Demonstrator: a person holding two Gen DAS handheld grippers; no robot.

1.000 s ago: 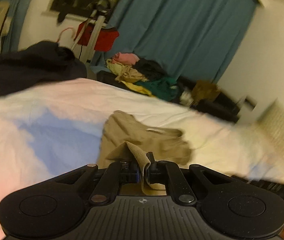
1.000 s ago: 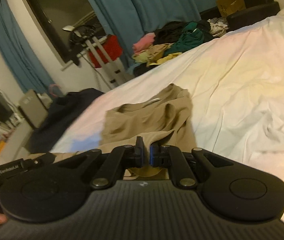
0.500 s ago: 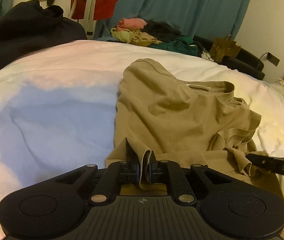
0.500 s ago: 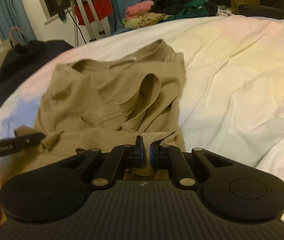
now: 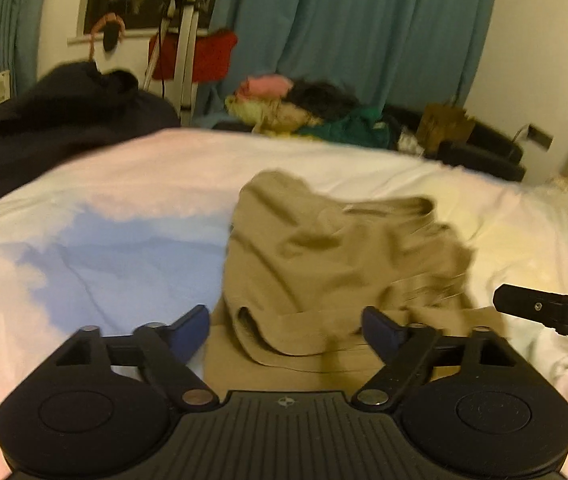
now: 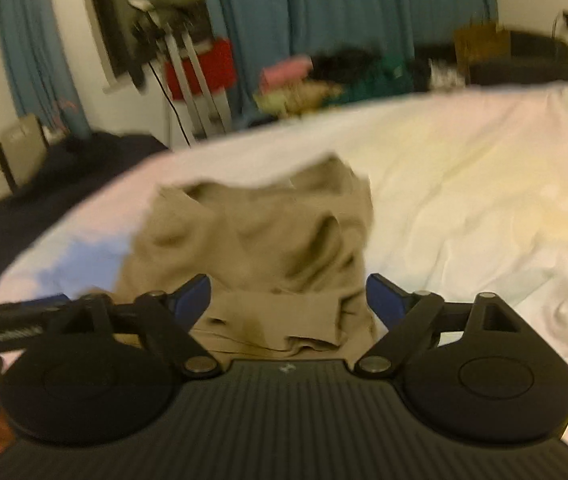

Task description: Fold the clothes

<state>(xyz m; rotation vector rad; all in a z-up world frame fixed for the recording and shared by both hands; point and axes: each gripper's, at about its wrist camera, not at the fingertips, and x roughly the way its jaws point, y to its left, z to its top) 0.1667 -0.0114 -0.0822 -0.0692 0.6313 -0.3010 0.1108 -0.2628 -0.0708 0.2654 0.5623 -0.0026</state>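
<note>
A: Where are we with the tan garment (image 5: 340,264)?

B: It lies bunched on the white bedsheet (image 5: 95,240), just ahead of both tools — at twelve o'clock in each wrist view, its near hem folded over towards us. The left gripper (image 5: 286,326) has its jaws opening wide, cloth lying between them but not pinched. The right gripper (image 6: 288,294) is opening too, holding nothing.

A: So a fold has just been laid down?

B: That's our reading — we're letting go of the near edge. Next we'd want fresh holds, probably on the side edges at about nine and three o'clock, to bring the cloth across; the far part looks rumpled and may need smoothing first.
</note>
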